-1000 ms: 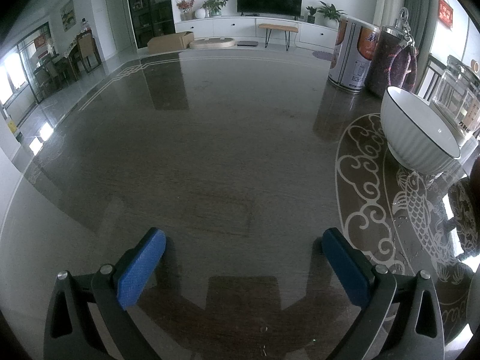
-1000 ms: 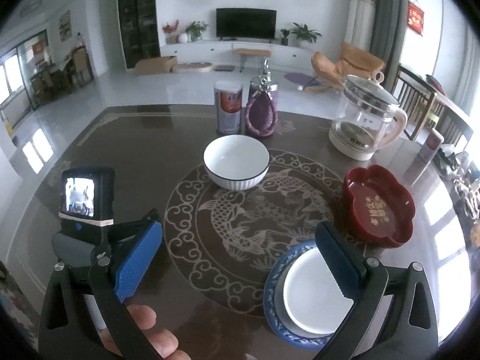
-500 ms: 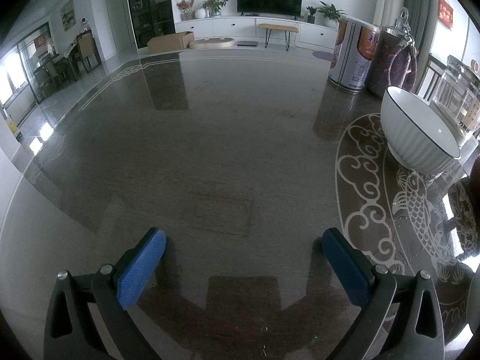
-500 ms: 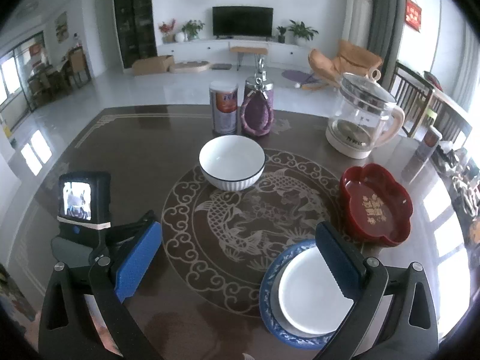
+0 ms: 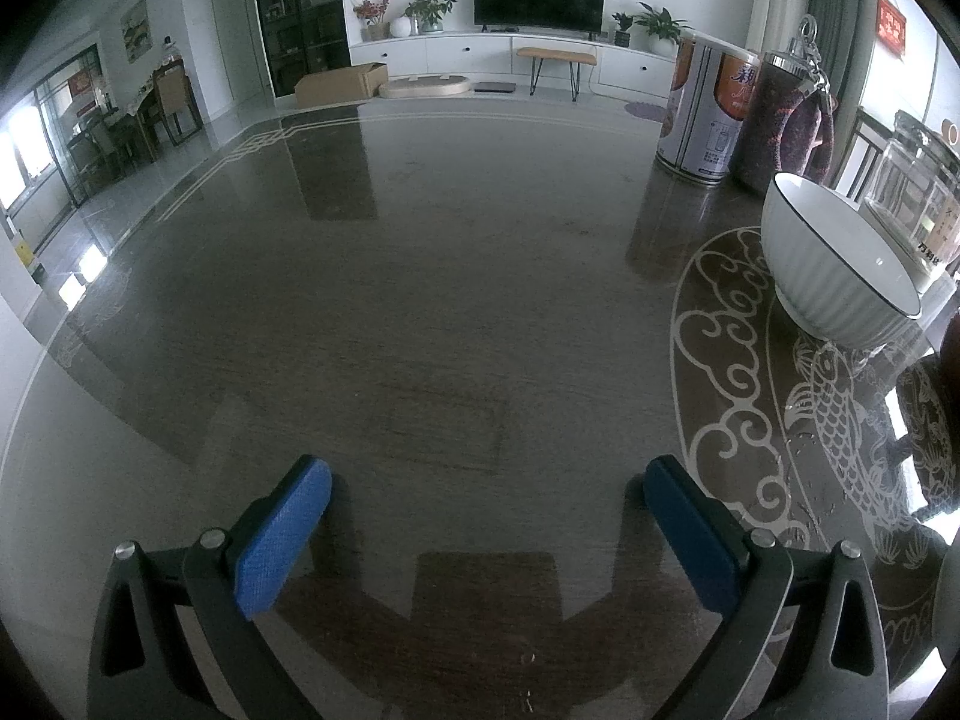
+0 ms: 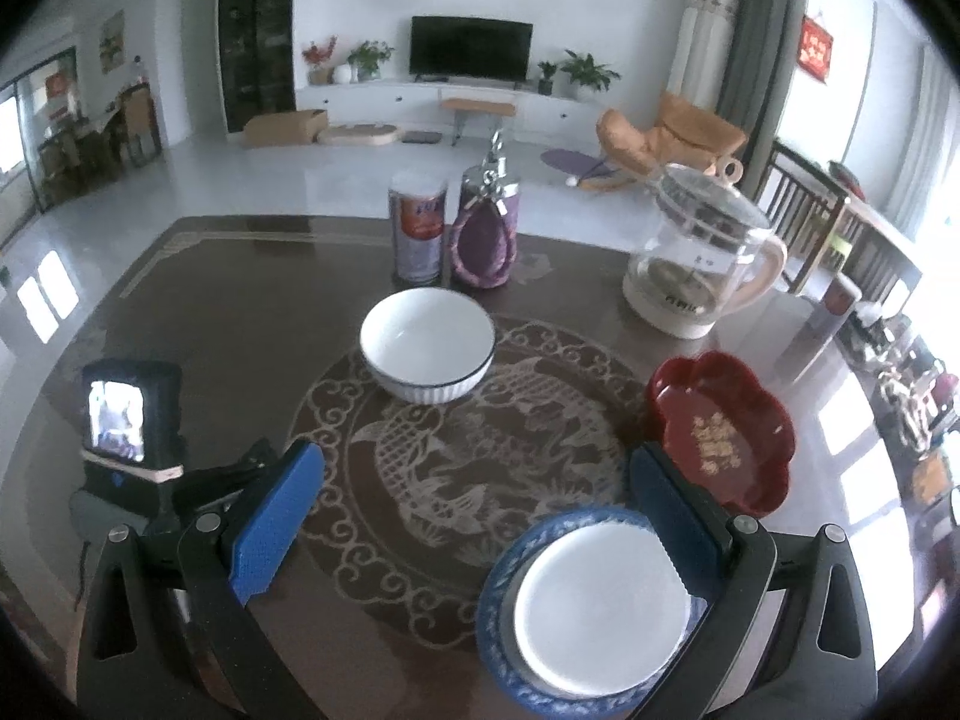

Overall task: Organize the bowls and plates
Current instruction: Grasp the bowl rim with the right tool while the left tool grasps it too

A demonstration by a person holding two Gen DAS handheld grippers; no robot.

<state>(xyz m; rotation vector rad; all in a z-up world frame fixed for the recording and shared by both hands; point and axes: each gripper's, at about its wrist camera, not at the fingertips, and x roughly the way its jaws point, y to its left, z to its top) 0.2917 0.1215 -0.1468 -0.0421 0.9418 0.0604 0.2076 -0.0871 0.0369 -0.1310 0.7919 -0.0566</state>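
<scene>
Both tongs, left tongs (image 5: 487, 483) and right tongs (image 6: 477, 474), remain wide open and empty; right view has risen slightly, white bowl (image 6: 427, 345) ungrasped, so organizing has not begun.

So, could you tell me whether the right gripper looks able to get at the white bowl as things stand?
Probably yes. The right gripper is open, holding nothing, and the white bowl sits ahead of it on the table with only bare patterned surface between.
</scene>
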